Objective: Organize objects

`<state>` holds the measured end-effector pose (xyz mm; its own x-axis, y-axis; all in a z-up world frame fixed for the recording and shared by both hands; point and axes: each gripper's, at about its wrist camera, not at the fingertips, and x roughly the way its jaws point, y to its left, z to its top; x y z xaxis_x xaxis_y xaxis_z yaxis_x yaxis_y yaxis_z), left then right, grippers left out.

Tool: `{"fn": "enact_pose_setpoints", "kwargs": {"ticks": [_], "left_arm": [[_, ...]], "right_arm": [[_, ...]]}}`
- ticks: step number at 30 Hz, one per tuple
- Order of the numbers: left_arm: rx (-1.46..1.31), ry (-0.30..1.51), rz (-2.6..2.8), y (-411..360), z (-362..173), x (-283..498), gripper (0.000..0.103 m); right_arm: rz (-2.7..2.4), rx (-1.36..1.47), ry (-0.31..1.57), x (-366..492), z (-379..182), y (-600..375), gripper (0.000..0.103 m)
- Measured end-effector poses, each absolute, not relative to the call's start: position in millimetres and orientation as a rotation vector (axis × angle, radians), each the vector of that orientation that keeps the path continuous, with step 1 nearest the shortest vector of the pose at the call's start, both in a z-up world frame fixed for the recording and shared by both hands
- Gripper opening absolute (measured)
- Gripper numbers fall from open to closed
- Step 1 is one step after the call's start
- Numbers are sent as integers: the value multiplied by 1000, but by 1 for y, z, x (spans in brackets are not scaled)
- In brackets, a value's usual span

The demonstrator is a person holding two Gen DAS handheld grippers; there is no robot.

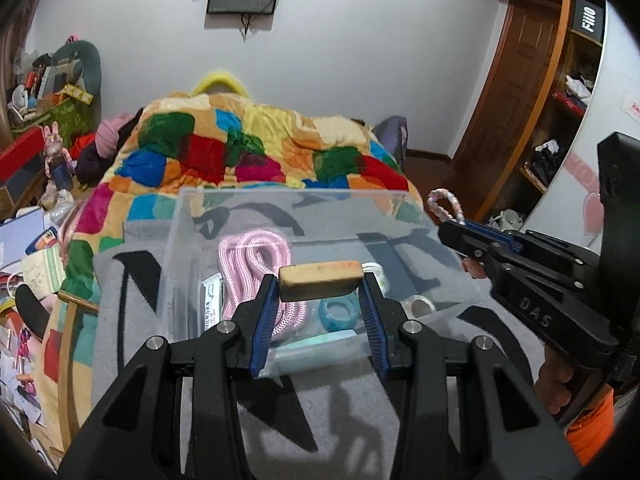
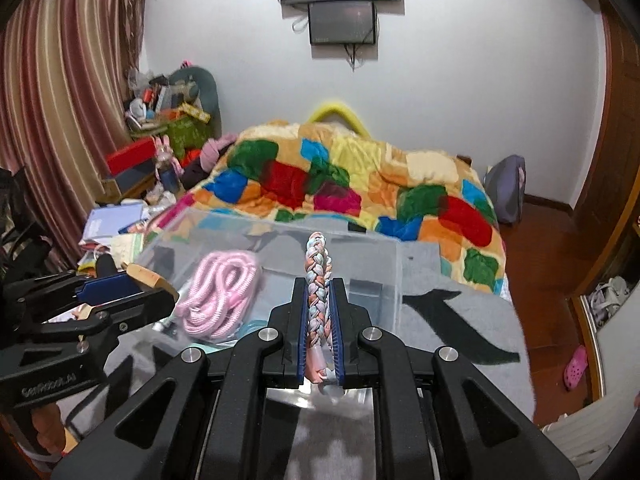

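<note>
A bed [image 2: 452,216] carries everything here — its top is covered by a patchwork quilt [image 1: 256,148] of red, green, blue, orange and yellow blocks, rumpled toward the far wall. Over the near end lies a grey blanket [image 1: 132,304] with large black letter shapes. Directly on that blanket sits a clear plastic bin [image 1: 188,240], open at the top, its far wall standing in front of the quilt's near edge — the blanket's black markings show through its sides.
</note>
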<state>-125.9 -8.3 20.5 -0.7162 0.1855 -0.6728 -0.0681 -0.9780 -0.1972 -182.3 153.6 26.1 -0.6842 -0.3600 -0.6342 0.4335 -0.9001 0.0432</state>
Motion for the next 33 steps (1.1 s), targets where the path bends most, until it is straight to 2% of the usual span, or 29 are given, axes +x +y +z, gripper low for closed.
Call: {"fn": "enact_pose_setpoints", "kwargs": {"ticks": [12, 14, 19, 24, 29, 33], "left_arm": [[-1227, -219, 2700, -4, -11, -144, 42], [-1212, -219, 2700, -4, -7, -141, 46], [-1161, -181, 2719, -5, 6, -129, 47], [-1079, -154, 2753, -8, 24, -107, 55], [-1022, -149, 2789, -13, 33, -84, 71], [-995, -141, 2821, -17, 34, -68, 82]], "right_arm": [[-2468, 1120, 195, -209, -21, 142, 11], [-2454, 1133, 179, -209, -21, 144, 17], [-2446, 1096, 161, -197, -7, 149, 28], [-2454, 1013, 178, -174, 14, 154, 32], [-2466, 929, 156, -149, 27, 162, 64], [-2474, 894, 148, -130, 30, 167, 76]]}}
